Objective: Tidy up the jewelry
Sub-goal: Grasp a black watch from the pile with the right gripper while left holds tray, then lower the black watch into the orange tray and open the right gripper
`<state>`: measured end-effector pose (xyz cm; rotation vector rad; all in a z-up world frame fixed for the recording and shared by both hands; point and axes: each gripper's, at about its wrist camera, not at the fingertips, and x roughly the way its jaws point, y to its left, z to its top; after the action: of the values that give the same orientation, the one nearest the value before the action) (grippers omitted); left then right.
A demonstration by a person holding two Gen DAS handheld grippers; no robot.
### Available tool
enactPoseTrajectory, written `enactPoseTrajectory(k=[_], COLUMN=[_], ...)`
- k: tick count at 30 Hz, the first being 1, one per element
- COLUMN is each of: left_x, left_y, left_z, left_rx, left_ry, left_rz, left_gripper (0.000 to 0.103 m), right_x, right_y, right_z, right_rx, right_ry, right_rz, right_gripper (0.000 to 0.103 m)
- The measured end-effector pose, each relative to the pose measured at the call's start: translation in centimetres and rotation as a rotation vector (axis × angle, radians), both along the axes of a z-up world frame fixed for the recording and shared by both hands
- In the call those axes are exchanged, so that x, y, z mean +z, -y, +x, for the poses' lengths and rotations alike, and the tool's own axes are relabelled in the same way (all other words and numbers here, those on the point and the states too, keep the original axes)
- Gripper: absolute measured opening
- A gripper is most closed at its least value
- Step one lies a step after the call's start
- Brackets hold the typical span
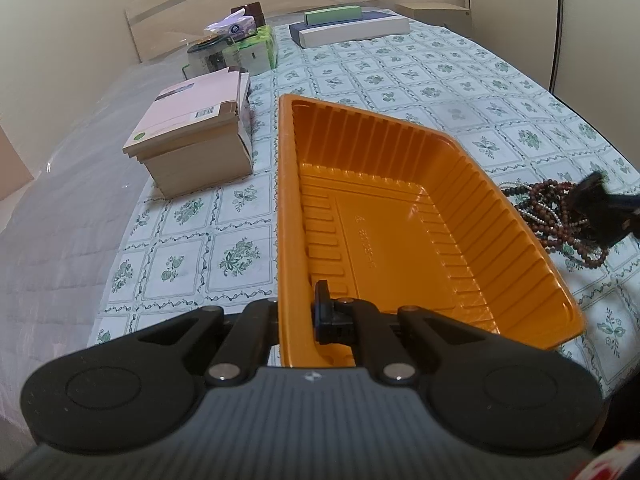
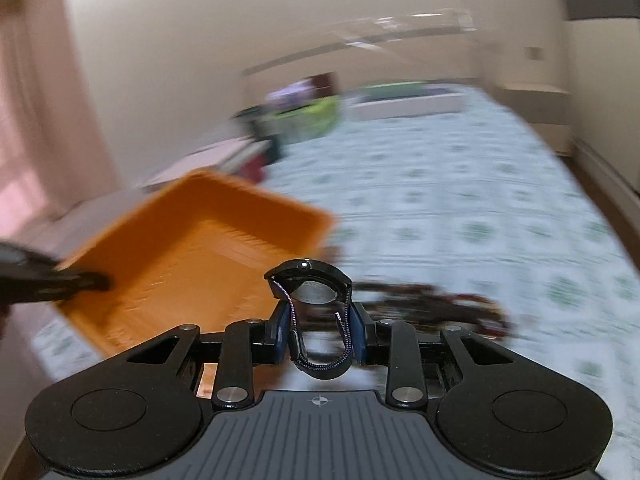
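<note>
Cream walls, floral-checked tablecloth over the table, pale cabinet, wooden floor

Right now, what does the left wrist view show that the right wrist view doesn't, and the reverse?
Only the left wrist view: the left gripper shut on the near rim of the orange tray, plus a sharp stack of cardboard boxes.
Only the right wrist view: the right gripper shut on a black watch, seen close.
Both: the tray, the bead necklaces beside it, and the floral tablecloth.
</note>
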<state>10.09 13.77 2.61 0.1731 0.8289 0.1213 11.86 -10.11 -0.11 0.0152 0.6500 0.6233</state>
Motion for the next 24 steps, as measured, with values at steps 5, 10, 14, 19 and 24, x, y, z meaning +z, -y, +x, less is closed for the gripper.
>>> enactPoseTrajectory(k=[5, 10, 14, 19, 24], left_x=[0.1, 0.2, 0.2, 0.0, -0.1], left_y=[-0.1, -0.2, -0.2, -0.1, 0.0], left_z=[0.1, 0.1, 0.1, 0.1, 0.1], left_rx=[-0.012, -0.022, -0.021, -0.028, -0.036], left_ry=[0.003, 0.005, 0.006, 0.005, 0.002], left_rz=[0.006, 0.011, 0.009, 0.008, 0.015], left_gripper=[0.003, 0.003, 0.003, 0.003, 0.004], right_x=[-0.9, -2.7, -3.5, -3.9, -2.7], right_y=[-5.4, -8.0, -8.6, -8.5, -7.2], right_z=[-0.1, 0.1, -0.1, 0.0, -0.6], right_rx=[0.146, 0.205, 0.213, 0.202, 0.169], right_ry=[-0.009, -0.040, -0.053, -0.060, -0.031], right_rz=[-0.036, -0.077, -0.089, -0.081, -0.033], right_gripper=[0.031, 0.031, 0.032, 0.035, 0.056])
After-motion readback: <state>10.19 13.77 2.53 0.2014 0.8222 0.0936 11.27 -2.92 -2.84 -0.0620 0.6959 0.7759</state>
